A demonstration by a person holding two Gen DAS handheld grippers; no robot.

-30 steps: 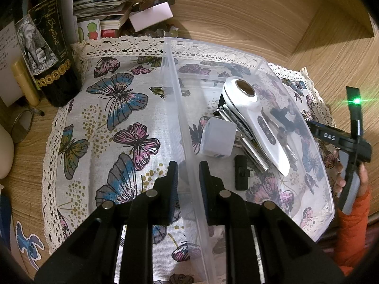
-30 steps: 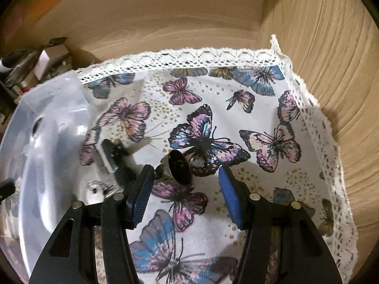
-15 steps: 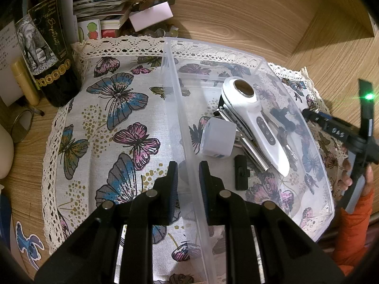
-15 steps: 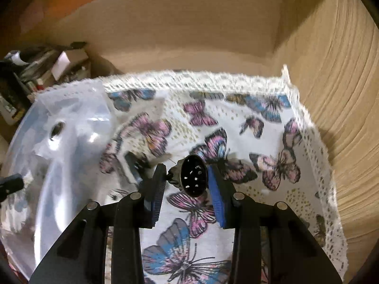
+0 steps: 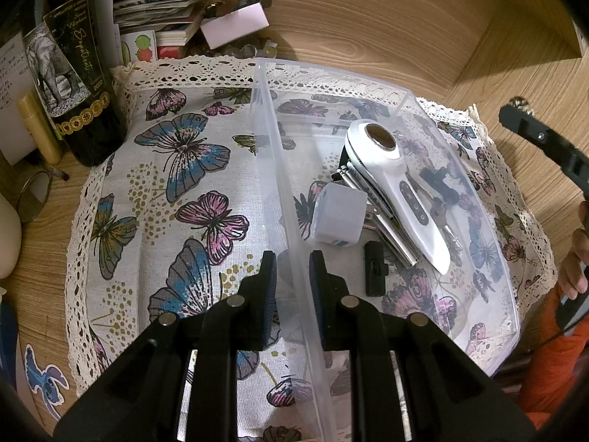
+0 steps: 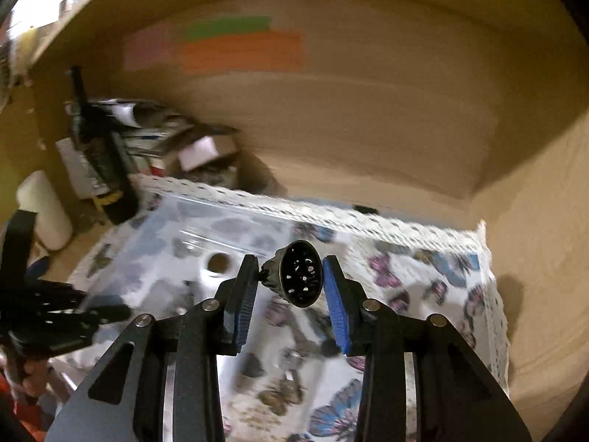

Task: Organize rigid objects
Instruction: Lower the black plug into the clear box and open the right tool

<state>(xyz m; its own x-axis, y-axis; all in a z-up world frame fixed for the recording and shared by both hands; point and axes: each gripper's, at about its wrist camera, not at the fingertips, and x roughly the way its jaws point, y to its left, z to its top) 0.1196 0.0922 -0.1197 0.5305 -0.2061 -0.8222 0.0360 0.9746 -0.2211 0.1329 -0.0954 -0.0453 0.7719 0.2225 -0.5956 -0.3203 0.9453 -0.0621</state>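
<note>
My left gripper (image 5: pixel 292 280) is nearly closed on the near wall of the clear plastic bin (image 5: pixel 489 221), one finger outside and one inside, so the bin cannot slide on the butterfly cloth (image 5: pixel 173 199) while I load it. Just past those fingers, inside the bin, lie a small black clip-like piece (image 5: pixel 374 270), a pale translucent cube (image 5: pixel 340 217), and a white handheld device (image 5: pixel 401 188) resting across some metal parts; they sit together near the middle, leaving bare floor toward the far wall.

My right gripper (image 6: pixel 289 281) has its blue pads narrowed around a small dark bell-shaped metal piece (image 6: pixel 299 273), its open mouth with small holes facing the camera. The left pad touches it; the right one looks at most barely in contact, so I judge the grip light. I hold it raised above the cloth, well clear of the surface, with the bin below and to the left. The view is blurred, so finer detail is lost.

Beyond the cloth, a dark wine bottle (image 5: pixel 70 73) and a stack of papers and small boxes (image 5: pixel 173 11) stand against the wooden back wall, outside the work area. I think the next move is over the rim into the bin's bare area.
</note>
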